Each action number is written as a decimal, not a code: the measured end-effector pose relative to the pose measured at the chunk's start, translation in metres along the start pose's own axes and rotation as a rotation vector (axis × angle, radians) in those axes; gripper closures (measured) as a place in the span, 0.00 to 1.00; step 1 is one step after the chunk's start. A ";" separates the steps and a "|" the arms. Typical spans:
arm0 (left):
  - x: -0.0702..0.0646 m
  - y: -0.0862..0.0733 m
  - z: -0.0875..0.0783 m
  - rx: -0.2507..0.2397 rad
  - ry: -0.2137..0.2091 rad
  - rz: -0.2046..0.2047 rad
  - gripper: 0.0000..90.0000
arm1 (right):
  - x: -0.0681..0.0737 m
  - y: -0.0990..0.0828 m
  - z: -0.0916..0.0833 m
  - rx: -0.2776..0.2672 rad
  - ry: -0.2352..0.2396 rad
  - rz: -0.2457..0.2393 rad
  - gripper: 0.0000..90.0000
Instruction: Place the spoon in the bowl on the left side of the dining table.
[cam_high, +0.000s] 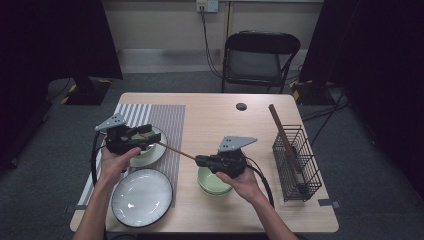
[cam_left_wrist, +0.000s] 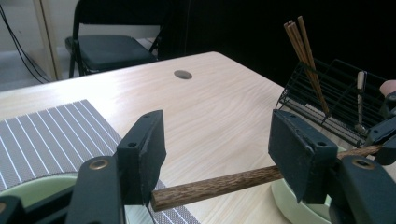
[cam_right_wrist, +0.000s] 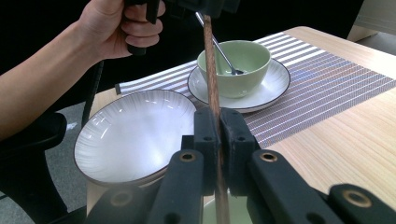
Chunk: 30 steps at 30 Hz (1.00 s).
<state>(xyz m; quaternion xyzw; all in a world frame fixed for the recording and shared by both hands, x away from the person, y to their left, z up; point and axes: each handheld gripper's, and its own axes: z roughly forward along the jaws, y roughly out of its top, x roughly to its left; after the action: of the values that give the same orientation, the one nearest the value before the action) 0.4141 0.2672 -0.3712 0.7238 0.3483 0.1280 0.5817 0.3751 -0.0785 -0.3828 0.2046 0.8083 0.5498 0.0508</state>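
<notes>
- The right gripper (cam_high: 202, 161) has its jaws pinched tight on a wooden chopstick (cam_high: 176, 150), over the green bowl (cam_high: 212, 181) just right of the striped mat (cam_high: 150, 125);
- the chopstick reaches left across the mat's edge;
- the left gripper (cam_left_wrist: 215, 140) stands open, the chopstick's free end between its jaws, over the small bowl on the saucer (cam_right_wrist: 266, 88).

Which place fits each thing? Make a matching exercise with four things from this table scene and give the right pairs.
Things:
1. chopstick
2. spoon
3. wire basket
4. large white plate

Places:
A. in the green bowl on the saucer
B. near table edge, by the striped mat
C. clamped in the right gripper
D. right end of the table

Pairs: 1-C, 2-A, 3-D, 4-B
</notes>
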 end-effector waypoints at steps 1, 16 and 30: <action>-0.001 0.001 -0.001 -0.008 -0.003 0.008 0.40 | 0.000 0.000 0.000 0.000 0.000 0.000 0.96; 0.005 -0.001 -0.003 -0.021 0.016 -0.001 0.40 | -0.005 0.001 -0.008 -0.015 -0.025 0.013 0.96; 0.005 -0.003 -0.003 -0.022 0.017 -0.005 0.41 | -0.003 0.000 -0.005 0.001 -0.025 0.006 0.96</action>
<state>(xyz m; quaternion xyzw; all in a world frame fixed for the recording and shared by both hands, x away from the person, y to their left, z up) 0.4156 0.2730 -0.3739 0.7152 0.3537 0.1368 0.5870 0.3763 -0.0840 -0.3809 0.2139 0.8071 0.5470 0.0594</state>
